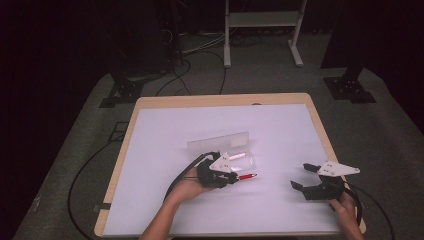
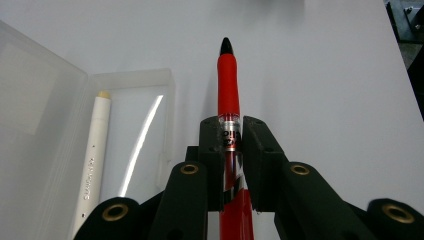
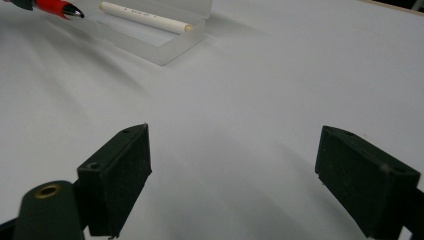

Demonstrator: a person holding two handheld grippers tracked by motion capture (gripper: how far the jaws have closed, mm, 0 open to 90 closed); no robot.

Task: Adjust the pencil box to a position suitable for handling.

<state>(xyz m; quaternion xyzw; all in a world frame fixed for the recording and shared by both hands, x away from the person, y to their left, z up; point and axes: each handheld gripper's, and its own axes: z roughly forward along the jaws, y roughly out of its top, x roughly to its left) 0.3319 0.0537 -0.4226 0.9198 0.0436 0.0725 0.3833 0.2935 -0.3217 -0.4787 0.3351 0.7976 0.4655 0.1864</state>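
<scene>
A red pen [image 2: 228,90] with a black tip is clamped between the pads of my left gripper [image 2: 233,137]; its tip points away from the hand. In the high view that left gripper [image 1: 235,177] sits just below the clear plastic case [image 1: 220,145], with the red pen [image 1: 247,176] sticking out to the right. The case [image 2: 60,125] lies open and holds a white pen [image 2: 95,145]. My right gripper [image 1: 302,176] stands open near the table's right edge, nothing between its jaws. In the right gripper view the right gripper [image 3: 232,175] faces bare white surface, the case [image 3: 165,35] far off.
A white sheet [image 1: 280,125] covers the wooden table [image 1: 220,100]. Cables [image 1: 195,55] and stand feet [image 1: 350,87] lie on the grey floor beyond the far edge. A white frame [image 1: 262,30] stands at the back.
</scene>
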